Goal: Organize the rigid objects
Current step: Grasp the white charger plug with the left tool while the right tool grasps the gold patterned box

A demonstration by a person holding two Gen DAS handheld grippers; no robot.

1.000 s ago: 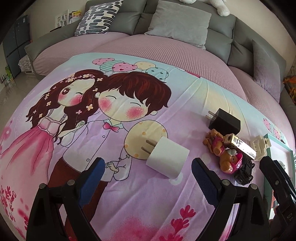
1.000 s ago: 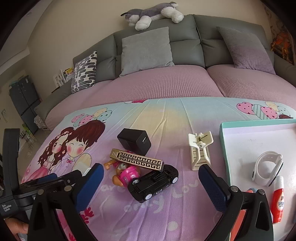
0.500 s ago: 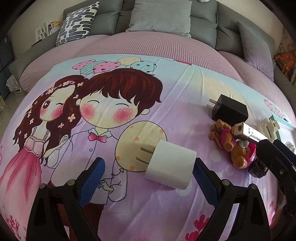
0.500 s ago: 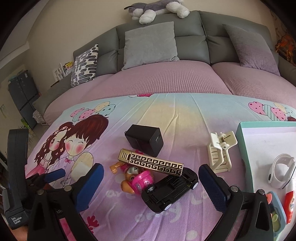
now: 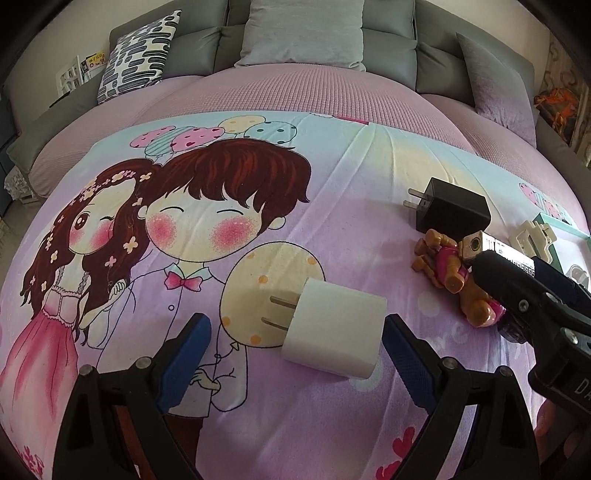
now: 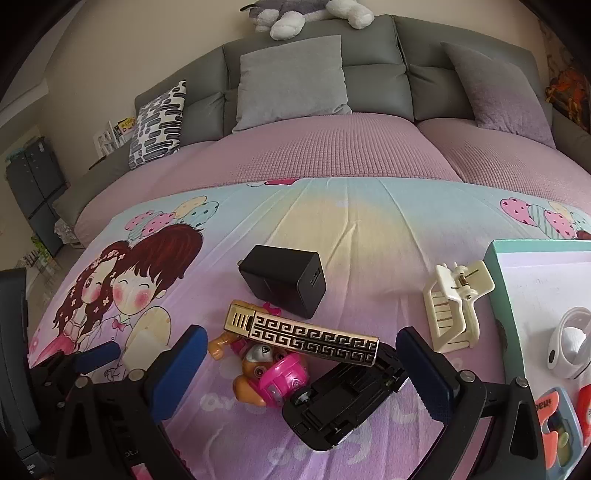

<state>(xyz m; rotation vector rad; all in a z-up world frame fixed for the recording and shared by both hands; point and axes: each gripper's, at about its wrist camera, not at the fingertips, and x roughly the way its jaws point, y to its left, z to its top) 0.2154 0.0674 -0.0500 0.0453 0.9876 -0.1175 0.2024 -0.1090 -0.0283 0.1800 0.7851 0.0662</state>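
Sorting looks only partly done. A teal-rimmed tray (image 6: 495, 254) at the right edge of the right wrist view already holds a white watch-like band (image 6: 567, 343) and a few small colourful items that are cut off by the frame, so some things appear to have been put away. Most of the pieces are not yet in it.

Just left of the tray lies a cream hair claw (image 6: 456, 306). Further left of the tray is a small heap: a gold patterned lighter (image 6: 306, 334) resting across a pink toy pup (image 6: 266, 373) and touching a black toy car (image 6: 343, 402), with a black charger (image 6: 284, 284) behind them. A white plug adapter (image 5: 332, 336) lies well apart from the tray, beyond the heap, on the printed balloon.

The left hand-held gripper (image 5: 295, 354) stands wide open with the adapter between its blue pads, the right pad just beside it, not yet squeezing. The right hand-held gripper (image 6: 299, 373) is also wide open and empty, straddling the pup and the car. Judging by this, both are lined up for a pick, and five loose things remain.

Everything rests on a cartoon-print sheet (image 6: 362, 221) spread over a pink textured mattress cover (image 6: 332, 147) away from the tray. Behind it a grey padded headboard (image 6: 369, 40) carries grey pillows, a patterned cushion (image 6: 159, 122) and a plush dog (image 6: 306, 11) on top.
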